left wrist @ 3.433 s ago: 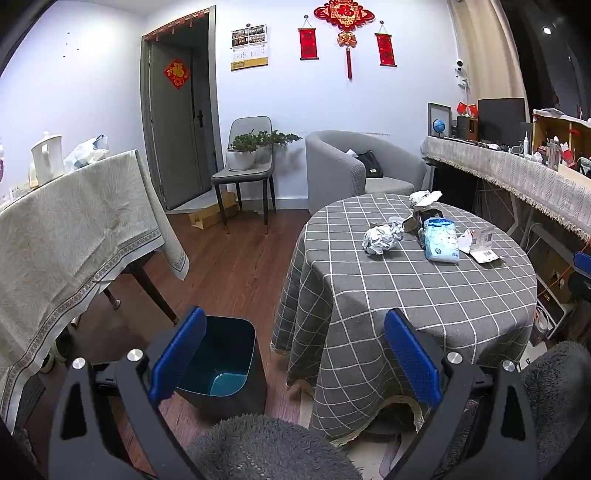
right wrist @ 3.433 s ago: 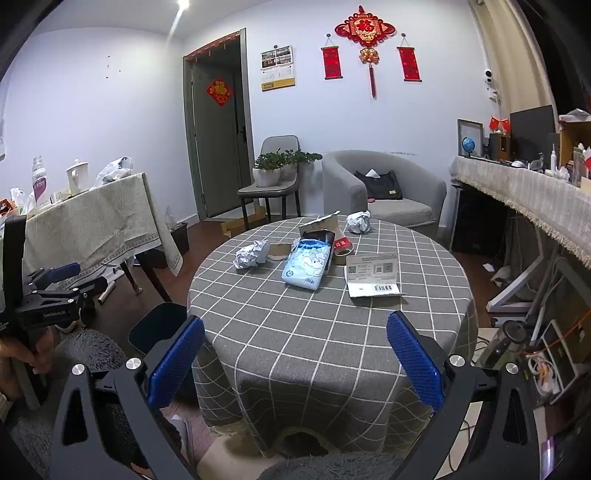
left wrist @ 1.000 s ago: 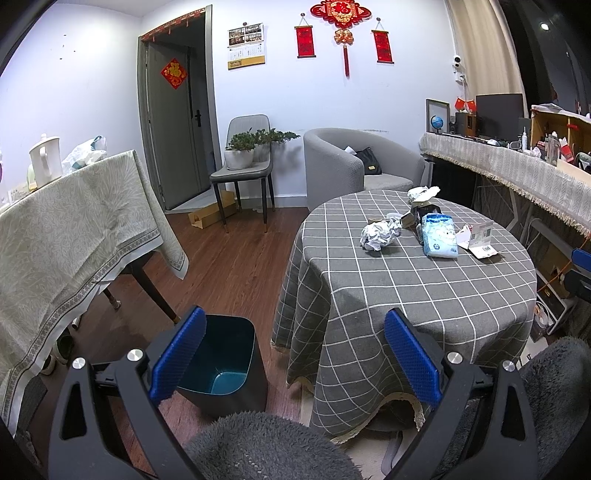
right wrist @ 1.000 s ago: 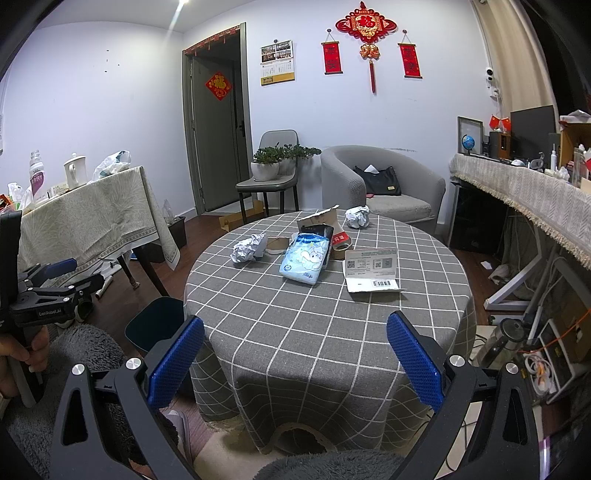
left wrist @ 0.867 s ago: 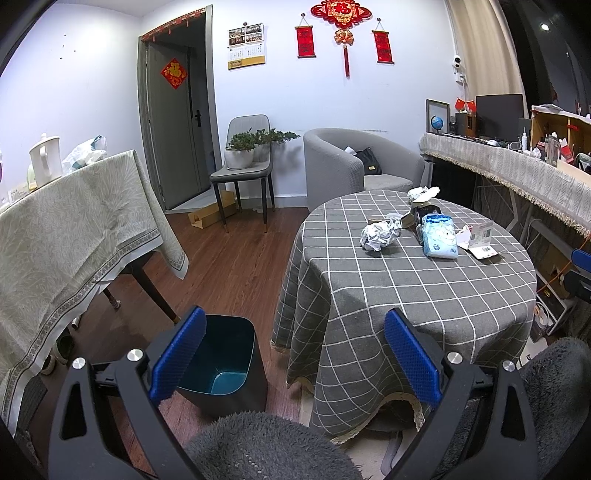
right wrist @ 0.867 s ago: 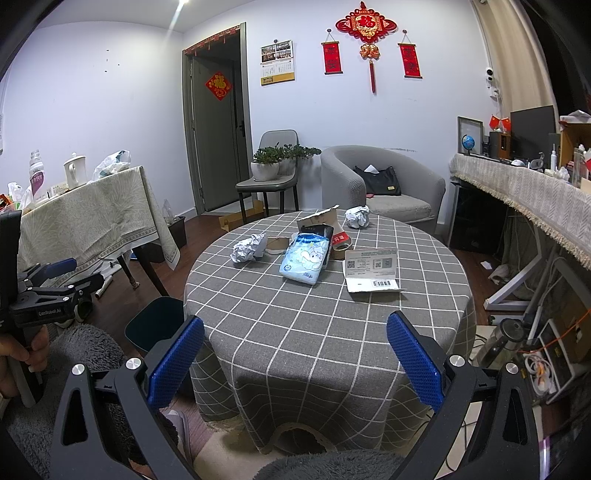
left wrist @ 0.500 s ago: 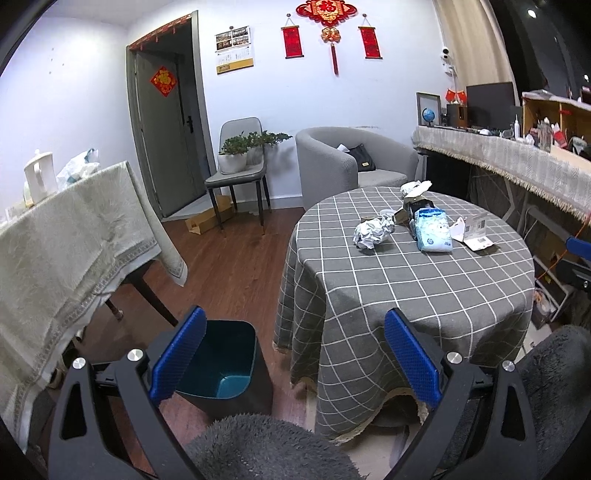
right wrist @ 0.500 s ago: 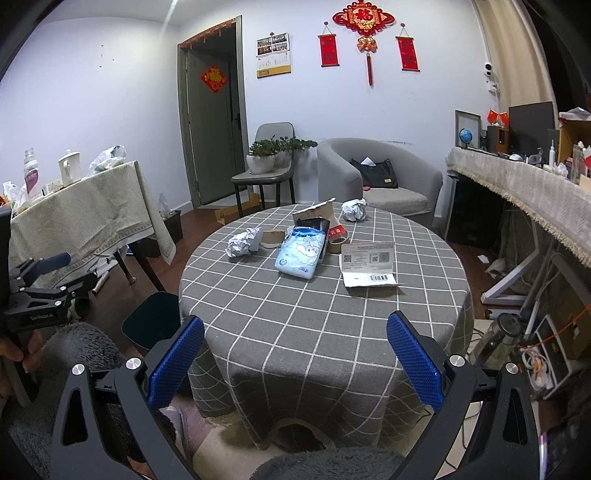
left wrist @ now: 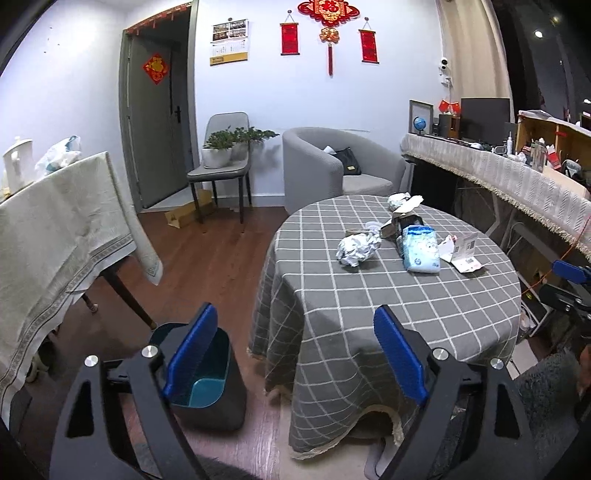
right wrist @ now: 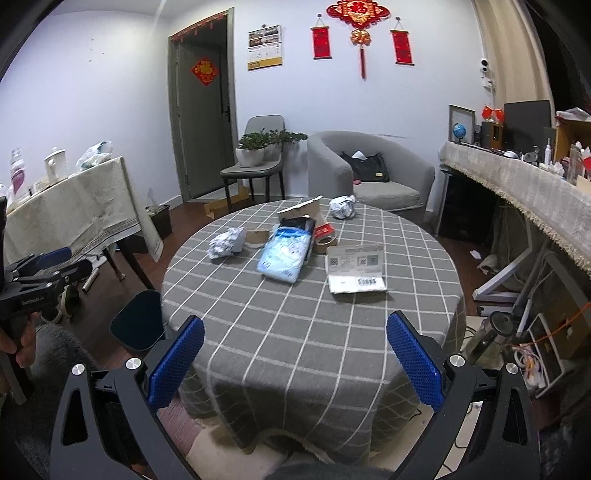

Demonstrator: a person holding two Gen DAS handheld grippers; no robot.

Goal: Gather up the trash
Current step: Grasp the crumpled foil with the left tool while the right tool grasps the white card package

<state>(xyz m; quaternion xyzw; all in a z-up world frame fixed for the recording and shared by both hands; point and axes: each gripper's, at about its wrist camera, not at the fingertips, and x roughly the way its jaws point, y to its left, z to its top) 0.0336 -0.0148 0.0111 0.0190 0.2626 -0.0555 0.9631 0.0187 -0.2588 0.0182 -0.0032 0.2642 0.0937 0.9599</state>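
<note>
1. A living room at night: round table [right wrist: 295, 332] under a grey checked cloth, grey armchair [right wrist: 369, 173] and potted plant [right wrist: 255, 146] behind, red hangings [right wrist: 360, 22] on the wall.
2. On the cloth, well beyond both grippers: crumpled paper ball [left wrist: 356, 249], blue tissue pack [right wrist: 284, 254], opened mailer [right wrist: 356, 267], torn cardboard [right wrist: 306, 210], second paper ball [right wrist: 341, 206] at the far edge.
3. On the floor beside the table: dark teal bin [left wrist: 207, 384].
4. Left gripper [left wrist: 291, 350]: jaws wide but closing, nothing between them.
5. Right gripper [right wrist: 293, 362]: spread wide, empty, short of the table.
</note>
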